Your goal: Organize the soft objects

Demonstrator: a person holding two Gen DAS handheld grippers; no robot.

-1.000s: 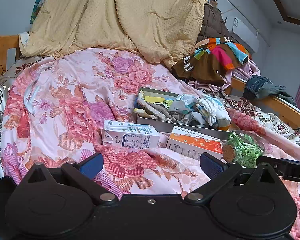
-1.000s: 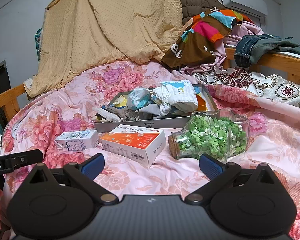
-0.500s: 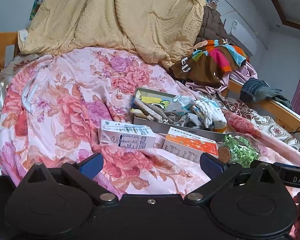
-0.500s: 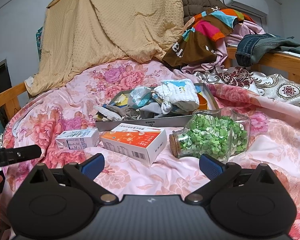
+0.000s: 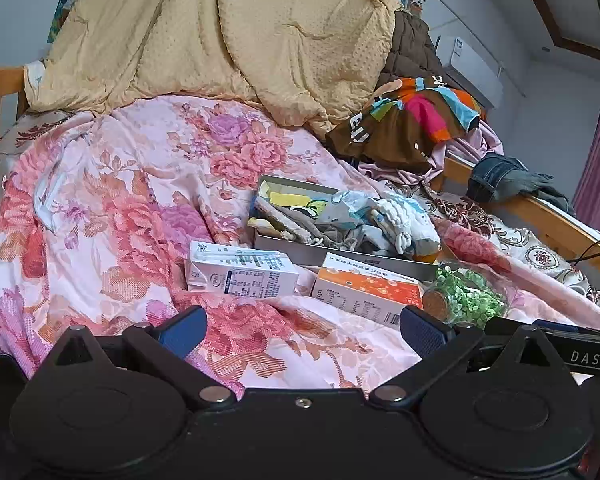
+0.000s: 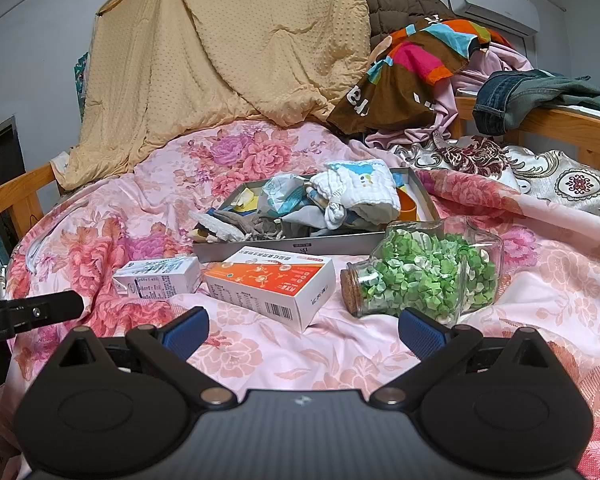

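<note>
A shallow grey box (image 6: 280,246) (image 5: 300,254) lies on the floral bedspread, filled with soft cloths: a white bundle (image 6: 356,196) (image 5: 408,220), grey socks (image 6: 252,226) and patterned fabric. In front of it lie a white milk carton (image 6: 160,278) (image 5: 242,276), an orange-and-white box (image 6: 272,286) (image 5: 368,292) and a corked glass jar of green bits (image 6: 424,272) (image 5: 466,296). My left gripper (image 5: 302,330) is open and empty, short of the carton. My right gripper (image 6: 302,330) is open and empty, short of the orange box and jar.
A tan blanket (image 6: 228,52) hangs at the back. A heap of colourful clothes (image 6: 416,68) and jeans (image 6: 516,96) sit on the wooden bed rail (image 6: 572,128) at right. The bedspread (image 5: 100,216) is rumpled at left.
My left gripper has drifted left and back a little, so the objects sit slightly more to the right in its view. The right gripper has barely moved. Both stay open.
</note>
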